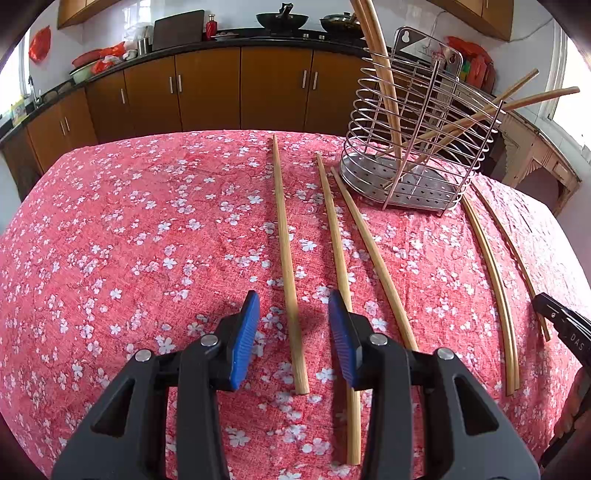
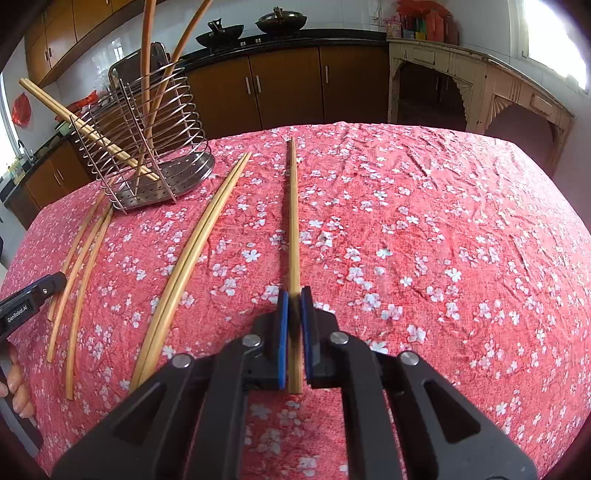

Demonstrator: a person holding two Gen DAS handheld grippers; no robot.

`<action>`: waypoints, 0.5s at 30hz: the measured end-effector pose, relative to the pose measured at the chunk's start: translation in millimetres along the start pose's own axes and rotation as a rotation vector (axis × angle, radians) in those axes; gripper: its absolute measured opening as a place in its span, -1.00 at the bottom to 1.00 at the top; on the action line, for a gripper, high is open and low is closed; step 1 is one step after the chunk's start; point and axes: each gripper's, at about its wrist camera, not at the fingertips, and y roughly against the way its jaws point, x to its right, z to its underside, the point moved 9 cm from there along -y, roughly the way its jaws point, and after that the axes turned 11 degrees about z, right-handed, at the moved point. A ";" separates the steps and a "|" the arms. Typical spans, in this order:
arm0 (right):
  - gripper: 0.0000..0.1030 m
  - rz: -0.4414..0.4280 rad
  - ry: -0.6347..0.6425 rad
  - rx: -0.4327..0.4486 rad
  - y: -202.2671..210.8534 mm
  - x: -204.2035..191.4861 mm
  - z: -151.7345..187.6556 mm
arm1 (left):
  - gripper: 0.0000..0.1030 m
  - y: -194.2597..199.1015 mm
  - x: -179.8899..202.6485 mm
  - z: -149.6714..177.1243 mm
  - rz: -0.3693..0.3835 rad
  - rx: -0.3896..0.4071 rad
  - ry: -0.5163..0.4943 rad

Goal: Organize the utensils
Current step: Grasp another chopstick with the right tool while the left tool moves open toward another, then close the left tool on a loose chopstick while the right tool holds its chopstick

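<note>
A wire utensil rack [image 1: 364, 122] [image 2: 192, 122] stands at the table's far side with several wooden chopsticks leaning in it. More chopsticks lie lengthwise on the red floral tablecloth [image 1: 147, 240]. My left gripper [image 1: 293, 295] is open and straddles one chopstick [image 1: 286, 258], its blue pads clear of it. Two others [image 1: 334, 240] [image 1: 373, 254] lie just right of it. My right gripper [image 2: 294, 291] is shut on a single chopstick [image 2: 293, 221] that points away from me. A pair of chopsticks [image 2: 184, 266] lies to its left.
Brown cabinets [image 1: 207, 92] and a dark counter with woks [image 1: 282, 18] run behind the table. A pale wooden sideboard [image 2: 480, 85] stands at the far right. A person's hand [image 2: 18, 384] shows beside the left gripper's body [image 2: 33, 299]. The right half of the cloth [image 2: 443, 240] is bare.
</note>
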 end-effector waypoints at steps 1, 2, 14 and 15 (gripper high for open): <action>-0.84 -0.001 0.000 0.000 0.0 0.1 0.1 | -0.23 0.5 0.0 -0.3 0.003 0.001 0.003; -0.84 -0.001 -0.001 0.000 0.0 -0.1 0.3 | -0.23 0.7 -0.1 -0.4 0.005 0.001 0.004; -0.84 0.016 0.011 0.003 0.3 -0.1 0.7 | -0.18 6.3 -5.1 -1.2 0.051 0.012 0.045; -0.84 0.017 0.012 0.003 -0.1 -1.3 0.8 | -0.18 6.6 -5.1 -1.2 0.052 0.012 0.046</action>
